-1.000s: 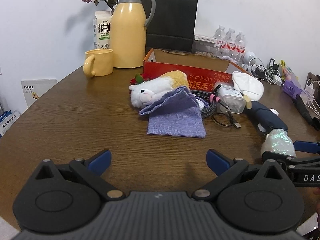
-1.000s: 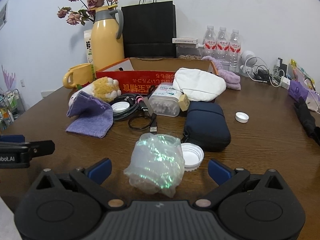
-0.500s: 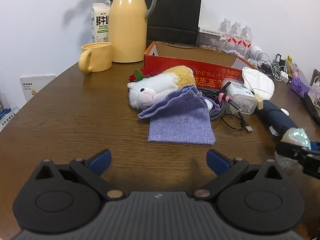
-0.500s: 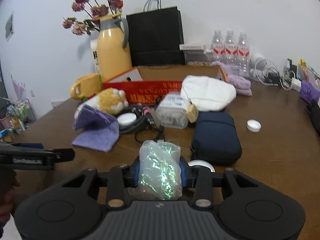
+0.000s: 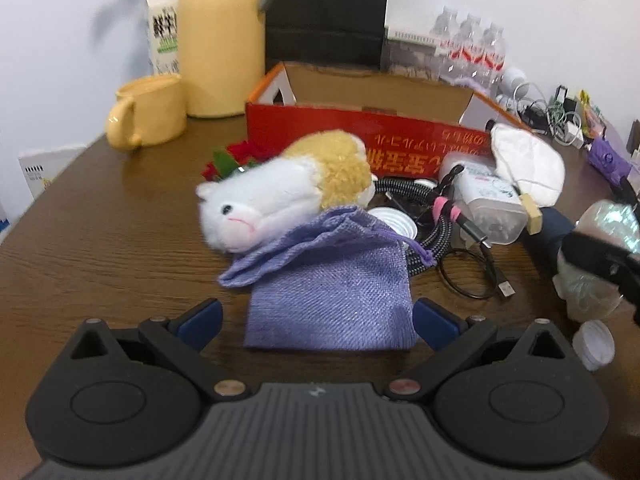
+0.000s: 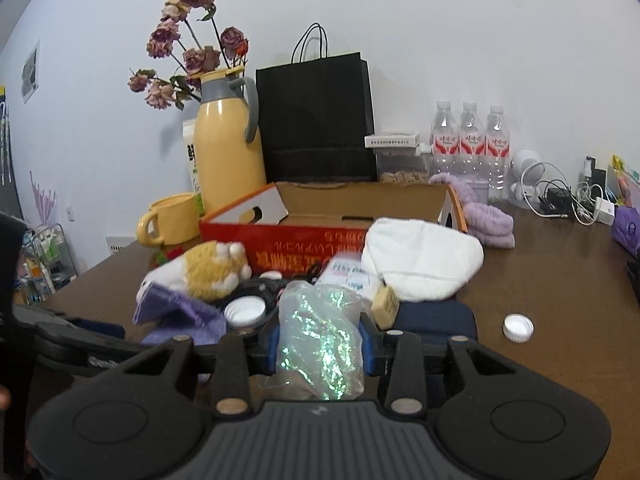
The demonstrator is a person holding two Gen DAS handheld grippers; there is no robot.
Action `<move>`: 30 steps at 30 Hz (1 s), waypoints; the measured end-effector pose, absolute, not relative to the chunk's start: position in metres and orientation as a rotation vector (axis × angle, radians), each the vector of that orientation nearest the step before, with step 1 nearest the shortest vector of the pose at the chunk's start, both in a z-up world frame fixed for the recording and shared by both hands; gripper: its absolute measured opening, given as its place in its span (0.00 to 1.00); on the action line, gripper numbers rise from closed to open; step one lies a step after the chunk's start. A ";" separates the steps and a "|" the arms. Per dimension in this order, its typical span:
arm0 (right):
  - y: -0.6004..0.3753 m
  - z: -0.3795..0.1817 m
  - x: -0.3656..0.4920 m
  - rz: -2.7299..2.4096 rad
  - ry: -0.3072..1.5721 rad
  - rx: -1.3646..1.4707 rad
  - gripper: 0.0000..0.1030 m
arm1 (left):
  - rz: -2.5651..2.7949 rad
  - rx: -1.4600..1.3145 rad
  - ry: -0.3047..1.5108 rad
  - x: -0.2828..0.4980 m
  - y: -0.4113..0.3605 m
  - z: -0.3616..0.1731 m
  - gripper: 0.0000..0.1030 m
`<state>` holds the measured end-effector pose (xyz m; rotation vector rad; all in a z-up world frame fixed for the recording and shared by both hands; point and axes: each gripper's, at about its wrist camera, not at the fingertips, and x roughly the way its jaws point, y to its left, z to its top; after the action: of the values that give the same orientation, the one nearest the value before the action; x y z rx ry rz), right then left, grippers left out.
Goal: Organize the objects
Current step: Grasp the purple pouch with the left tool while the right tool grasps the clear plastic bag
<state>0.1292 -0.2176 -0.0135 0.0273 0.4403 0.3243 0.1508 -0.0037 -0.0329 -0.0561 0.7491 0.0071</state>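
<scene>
My right gripper (image 6: 320,344) is shut on a crumpled iridescent plastic bag (image 6: 320,332) and holds it a little above the brown table (image 6: 552,280). That bag (image 5: 608,224) also shows at the right edge of the left wrist view, with a black finger across it. My left gripper (image 5: 316,320) is open, low over the table. The near end of a purple drawstring pouch (image 5: 332,300) lies between its blue pads (image 5: 200,318). A white and yellow plush toy (image 5: 280,196) rests on the pouch's far end. Behind them stands an open red cardboard box (image 5: 360,128).
A coiled cable (image 5: 432,228), a clear plastic case (image 5: 488,200), a white cloth (image 6: 424,256), a navy pouch (image 6: 436,316) and loose white caps (image 6: 518,328) crowd the middle. At the back stand a yellow jug (image 5: 220,40), a mug (image 5: 148,116), a black paper bag (image 6: 316,120) and water bottles (image 6: 468,140).
The right gripper closed on the iridescent bag and raised it off the table. The left gripper moved forward until the purple pouch's near end lay between its pads.
</scene>
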 end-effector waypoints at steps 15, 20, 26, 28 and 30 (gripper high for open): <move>-0.223 -0.035 0.141 0.333 0.460 0.074 0.36 | 0.031 -0.008 0.714 0.164 -0.017 -0.047 1.00; -0.222 -0.036 0.140 0.321 0.456 0.070 0.36 | 0.002 0.008 0.688 0.157 -0.025 -0.046 0.81; -0.220 -0.037 0.138 0.296 0.441 0.051 0.36 | -0.037 0.009 0.647 0.142 -0.033 -0.044 0.33; -0.220 -0.038 0.136 0.292 0.436 0.047 0.36 | -0.035 -0.011 0.640 0.138 -0.030 -0.043 0.22; -0.220 -0.038 0.134 0.289 0.430 0.043 0.36 | -0.037 -0.031 0.637 0.134 -0.027 -0.043 0.14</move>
<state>0.1340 -0.2202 -0.0384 0.0433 0.4304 0.2890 0.1340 -0.0267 -0.0434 -0.0312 0.6374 -0.0368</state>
